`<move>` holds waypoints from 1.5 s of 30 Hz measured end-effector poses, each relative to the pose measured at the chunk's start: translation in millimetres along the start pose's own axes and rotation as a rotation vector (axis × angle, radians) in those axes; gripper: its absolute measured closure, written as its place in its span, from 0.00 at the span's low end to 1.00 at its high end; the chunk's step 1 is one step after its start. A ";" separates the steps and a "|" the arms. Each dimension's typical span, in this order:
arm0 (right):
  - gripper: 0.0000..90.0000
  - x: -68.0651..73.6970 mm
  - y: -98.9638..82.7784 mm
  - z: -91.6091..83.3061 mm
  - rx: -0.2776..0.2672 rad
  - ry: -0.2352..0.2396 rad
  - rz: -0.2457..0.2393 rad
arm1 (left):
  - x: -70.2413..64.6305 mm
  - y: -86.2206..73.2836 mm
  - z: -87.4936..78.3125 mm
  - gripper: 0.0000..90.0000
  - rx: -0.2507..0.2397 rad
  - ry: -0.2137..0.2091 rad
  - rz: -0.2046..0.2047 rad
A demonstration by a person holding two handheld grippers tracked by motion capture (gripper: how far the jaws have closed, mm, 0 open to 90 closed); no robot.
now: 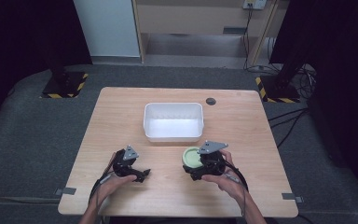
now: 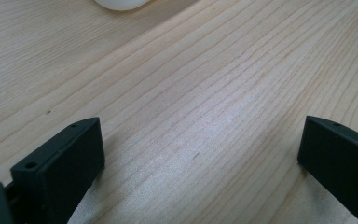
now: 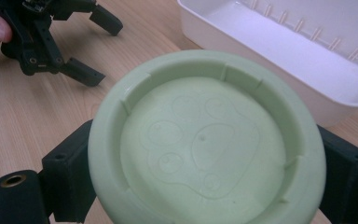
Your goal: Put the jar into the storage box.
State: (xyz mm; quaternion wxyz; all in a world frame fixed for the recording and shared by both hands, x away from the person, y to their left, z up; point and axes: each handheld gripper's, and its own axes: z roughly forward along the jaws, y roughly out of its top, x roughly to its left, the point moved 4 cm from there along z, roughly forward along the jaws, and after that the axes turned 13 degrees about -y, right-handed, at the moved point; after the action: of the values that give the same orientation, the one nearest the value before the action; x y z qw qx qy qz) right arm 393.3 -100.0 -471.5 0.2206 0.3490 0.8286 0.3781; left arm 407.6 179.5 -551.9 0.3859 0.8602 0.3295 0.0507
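A pale green round dish [image 1: 190, 155] with a paw print embossed in it [image 3: 200, 135] sits between the jaws of my right gripper [image 1: 195, 164], low over the table's front right. In the right gripper view the two black jaws press against the dish's left and right rim, so my right gripper [image 3: 205, 179] is shut on it. My left gripper [image 1: 145, 175] rests at the front left, pointing right, open with nothing between its jaws [image 2: 200, 140]. The right gripper view also catches that left gripper [image 3: 103, 49], jaws spread.
A white rectangular bin [image 1: 173, 122], nothing in it, stands at the table's middle, just beyond the dish [image 3: 307, 56]. A small dark round grommet [image 1: 210, 101] sits near the far edge. A pale rounded edge [image 2: 121, 3] shows at the top of the left gripper view.
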 end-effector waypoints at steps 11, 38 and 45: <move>0.13 -4.7 20.8 5.4 0.007 0.013 -0.004 | 0.0 0.0 0.0 0.00 0.000 0.000 0.000; 0.13 -12.9 80.6 33.7 0.013 0.031 -0.038 | 0.0 0.0 0.0 0.00 -0.001 0.000 -0.001; 0.13 -17.2 89.5 41.7 0.027 0.020 -0.040 | 0.0 0.0 0.0 0.00 -0.001 0.000 0.000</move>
State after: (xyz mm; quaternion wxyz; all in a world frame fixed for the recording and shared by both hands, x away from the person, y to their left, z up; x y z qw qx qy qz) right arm 467.8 -51.1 -425.6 0.2153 0.3315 0.8426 0.3659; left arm 407.6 179.5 -551.9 0.3862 0.8600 0.3297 0.0508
